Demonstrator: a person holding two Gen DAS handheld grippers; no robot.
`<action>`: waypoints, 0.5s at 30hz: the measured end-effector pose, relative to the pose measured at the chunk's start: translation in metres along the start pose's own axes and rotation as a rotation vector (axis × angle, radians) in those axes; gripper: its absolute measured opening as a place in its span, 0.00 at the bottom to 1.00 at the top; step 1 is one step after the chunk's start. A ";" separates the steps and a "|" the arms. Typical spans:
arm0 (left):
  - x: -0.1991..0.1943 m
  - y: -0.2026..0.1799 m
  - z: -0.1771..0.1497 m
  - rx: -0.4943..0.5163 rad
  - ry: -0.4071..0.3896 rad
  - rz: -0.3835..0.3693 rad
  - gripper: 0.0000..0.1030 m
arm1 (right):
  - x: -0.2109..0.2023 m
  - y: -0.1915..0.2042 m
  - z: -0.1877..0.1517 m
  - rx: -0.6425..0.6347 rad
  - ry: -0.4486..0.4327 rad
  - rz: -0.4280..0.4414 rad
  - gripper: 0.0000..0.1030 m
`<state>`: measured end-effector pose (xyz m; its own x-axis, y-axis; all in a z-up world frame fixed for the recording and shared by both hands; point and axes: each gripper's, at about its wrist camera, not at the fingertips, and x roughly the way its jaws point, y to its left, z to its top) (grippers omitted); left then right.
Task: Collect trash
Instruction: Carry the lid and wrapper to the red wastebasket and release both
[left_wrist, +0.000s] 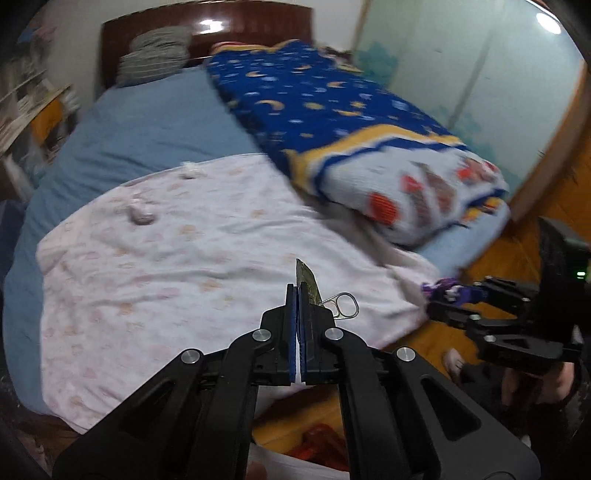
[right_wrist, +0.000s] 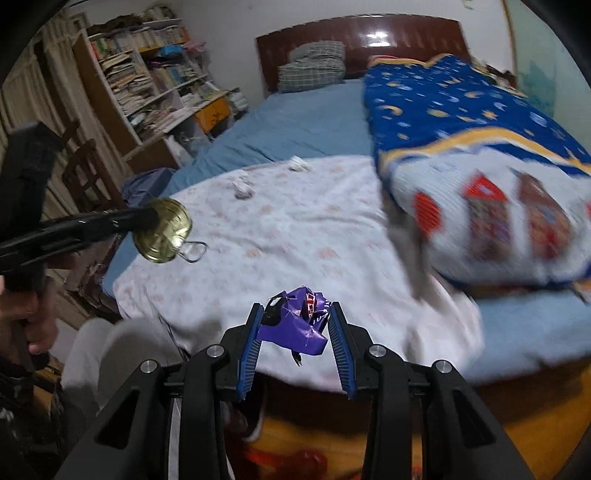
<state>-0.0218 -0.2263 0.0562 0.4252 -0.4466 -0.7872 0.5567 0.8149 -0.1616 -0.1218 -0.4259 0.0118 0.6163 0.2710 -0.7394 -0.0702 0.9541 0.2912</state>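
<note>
Trash is in both grippers: left gripper pinches a lid edge-on, ring dangling; right gripper clamps a purple wrapper, both lifted clear of the bed, likely for binning. Two tissue wads lie farther up the sheet, beside a folded quilt.

Two pieces of trash are held: one gold can lid at nine o'clock and one purple wrapper at six. Two crumpled white scraps lie on the pink sheet, one at twelve, one toward eleven. Two checked pillows sit stacked at twelve.
</note>
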 end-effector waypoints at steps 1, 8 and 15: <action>0.000 -0.013 -0.004 0.016 0.007 -0.020 0.01 | -0.009 -0.006 -0.010 0.022 0.008 -0.008 0.35; 0.056 -0.128 -0.055 0.168 0.171 -0.166 0.01 | -0.071 -0.075 -0.110 0.198 0.067 -0.133 0.35; 0.149 -0.226 -0.112 0.300 0.373 -0.225 0.01 | -0.081 -0.158 -0.222 0.412 0.145 -0.219 0.35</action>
<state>-0.1643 -0.4357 -0.0907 0.0197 -0.3921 -0.9197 0.8082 0.5478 -0.2162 -0.3348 -0.5707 -0.1092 0.4644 0.1124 -0.8785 0.3835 0.8686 0.3138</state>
